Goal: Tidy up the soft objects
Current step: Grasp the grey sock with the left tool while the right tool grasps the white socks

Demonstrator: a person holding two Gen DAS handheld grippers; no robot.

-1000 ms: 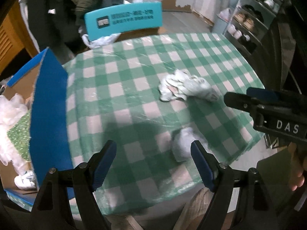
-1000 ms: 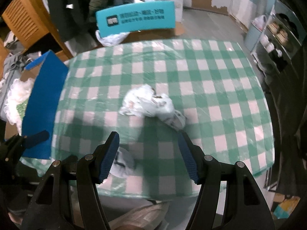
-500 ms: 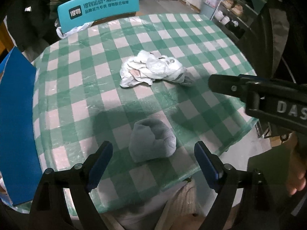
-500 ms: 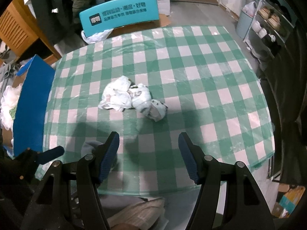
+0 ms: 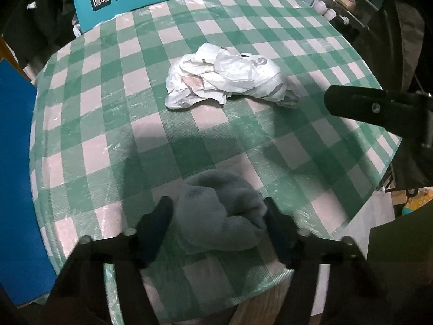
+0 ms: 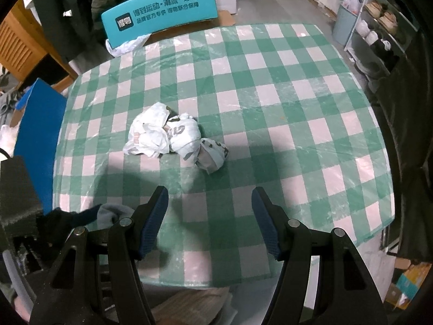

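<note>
A grey rolled sock [image 5: 222, 211] lies near the front edge of the green-checked table [image 5: 108, 108]. My left gripper [image 5: 217, 216] is open with its jaws on either side of the sock. The sock also shows in the right wrist view [image 6: 113, 212], partly hidden by the left gripper. A bundle of white crumpled cloth [image 5: 227, 78] lies mid-table, also in the right wrist view [image 6: 173, 138]. My right gripper [image 6: 209, 211] is open and empty above the table's front edge, and shows at the right of the left wrist view [image 5: 351, 103].
A blue box flap [image 5: 16, 176] stands left of the table, also in the right wrist view [image 6: 38, 119]. A teal chair back [image 6: 159, 10] is at the far side. Shelves with shoes [image 6: 379, 27] stand at the right.
My left gripper has moved forward and down, so the grey sock now sits between its jaws. The right gripper has drifted slightly back from the white bundle.
</note>
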